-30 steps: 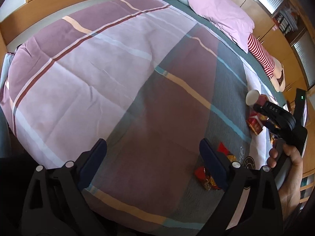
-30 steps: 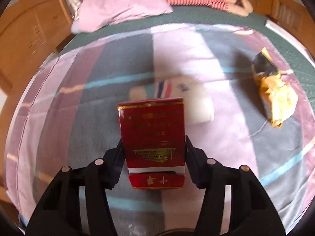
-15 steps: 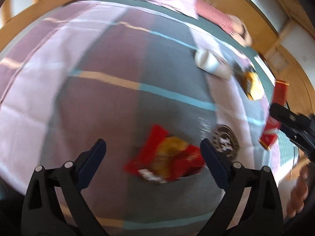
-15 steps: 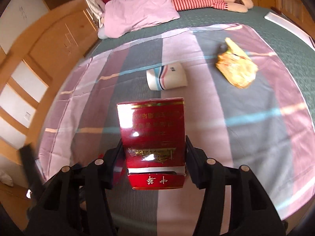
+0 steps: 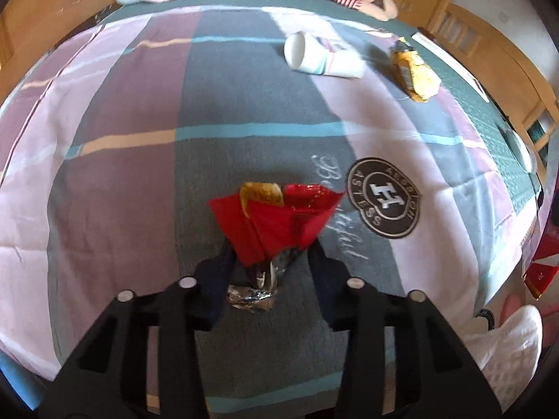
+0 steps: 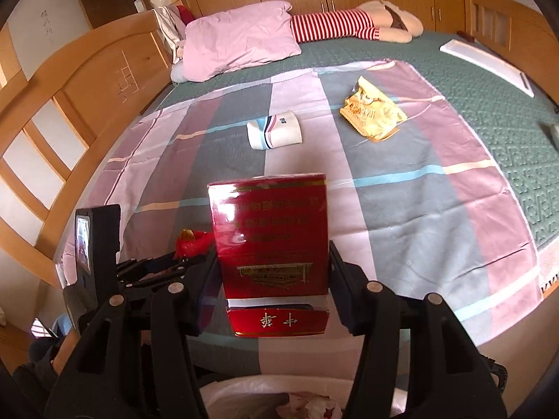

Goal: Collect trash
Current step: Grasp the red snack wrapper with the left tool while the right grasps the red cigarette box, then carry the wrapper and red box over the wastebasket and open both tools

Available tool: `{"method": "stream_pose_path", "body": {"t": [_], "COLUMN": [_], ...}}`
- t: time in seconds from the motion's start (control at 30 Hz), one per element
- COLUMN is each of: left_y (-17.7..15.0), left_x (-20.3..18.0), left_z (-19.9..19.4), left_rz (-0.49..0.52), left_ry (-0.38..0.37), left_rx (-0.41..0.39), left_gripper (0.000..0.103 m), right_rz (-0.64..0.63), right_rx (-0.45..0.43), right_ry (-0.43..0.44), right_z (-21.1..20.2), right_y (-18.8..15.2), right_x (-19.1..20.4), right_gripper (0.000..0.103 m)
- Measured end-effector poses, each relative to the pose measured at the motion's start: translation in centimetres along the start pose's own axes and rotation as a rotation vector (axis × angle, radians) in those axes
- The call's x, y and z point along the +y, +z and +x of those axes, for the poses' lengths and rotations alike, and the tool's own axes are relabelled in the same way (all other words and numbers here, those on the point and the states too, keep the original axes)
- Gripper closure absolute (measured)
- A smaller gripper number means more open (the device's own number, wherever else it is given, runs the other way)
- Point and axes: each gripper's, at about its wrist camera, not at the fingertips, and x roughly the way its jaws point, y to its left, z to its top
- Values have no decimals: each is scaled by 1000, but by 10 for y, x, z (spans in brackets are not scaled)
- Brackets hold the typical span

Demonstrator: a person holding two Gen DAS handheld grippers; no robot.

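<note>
Both tools grip trash above the bed.
The left tool [image 5: 270, 262] has just closed on a crumpled red wrapper [image 5: 276, 221]; the right tool [image 6: 272, 279] grips a glossy red box [image 6: 270, 241].

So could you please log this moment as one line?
left gripper: just closed on red wrapper | right gripper: holds red box over bin bag | cup, yellow packet on bed
</note>
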Motion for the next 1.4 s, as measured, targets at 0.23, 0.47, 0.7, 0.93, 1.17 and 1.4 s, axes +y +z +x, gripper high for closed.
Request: {"method": "stream_pose_path", "body": {"t": [0.23,0.47,0.7,0.93,1.17,1.4], "left_y": [-8,-8,-7,-10,-28,-58], "left_x": [-3,7,15,23,25,-8], "left_z": [-16,-30,-34,-50,-82,-153], "left_rz": [40,-14,-50,-80,-91,-61], "left_ry": [20,20,18,4,32,-19], "left_rx": [-60,-120,-145,-213,-311,-440], "left_gripper": [75,76,77,78,78,78], "right_rz": [32,31,-9,-70,-151,-191], "right_rx": [-17,-21,-41,-106,-208,-232], "right_ry": [-3,-19,-27,-28,-18,-15], "right_z": [-15,-21,-24,-47,-97,-128], "right_y": [-13,-22,-24,-25,-36,-52], "right_x": [-5,-2,15,28,36,28], "right_gripper": [47,47,47,47,47,47]}}
